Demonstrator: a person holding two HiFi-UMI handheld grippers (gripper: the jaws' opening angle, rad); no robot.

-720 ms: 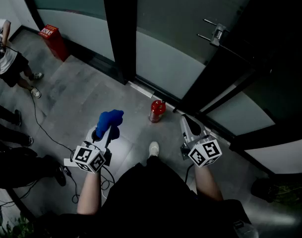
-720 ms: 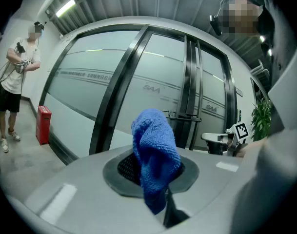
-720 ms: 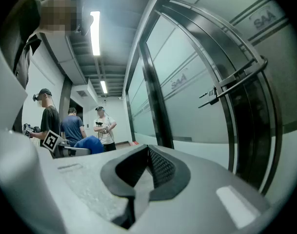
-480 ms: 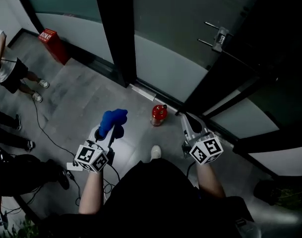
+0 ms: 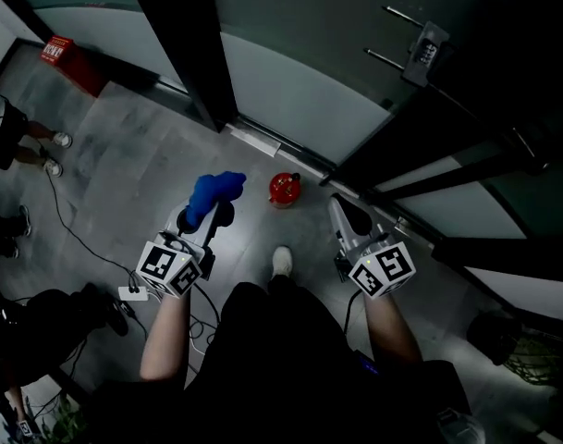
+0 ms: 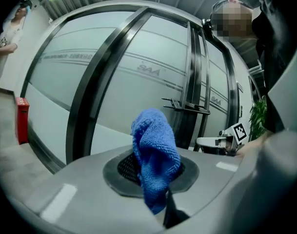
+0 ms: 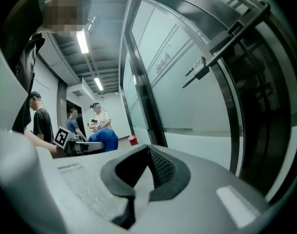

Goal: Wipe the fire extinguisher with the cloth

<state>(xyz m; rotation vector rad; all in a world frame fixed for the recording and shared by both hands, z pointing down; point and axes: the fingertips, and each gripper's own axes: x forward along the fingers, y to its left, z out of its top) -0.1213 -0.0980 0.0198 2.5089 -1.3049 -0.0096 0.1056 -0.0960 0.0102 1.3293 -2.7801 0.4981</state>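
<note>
red fire extinguisher point(image 5: 284, 190) stands on the grey floor point(image 5: 133, 174) by the glass door's sill, at 12 o'clock from the person's white shoe point(image 5: 281, 262). blue cloth point(image 5: 214, 195) is at its 9 o'clock, near but apart, clamped in the left gripper point(image 5: 207, 218). right gripper point(image 5: 348, 218), at the extinguisher's 4 o'clock: jaws together w/ nothing btwn, as far as the dim view shows.
</note>
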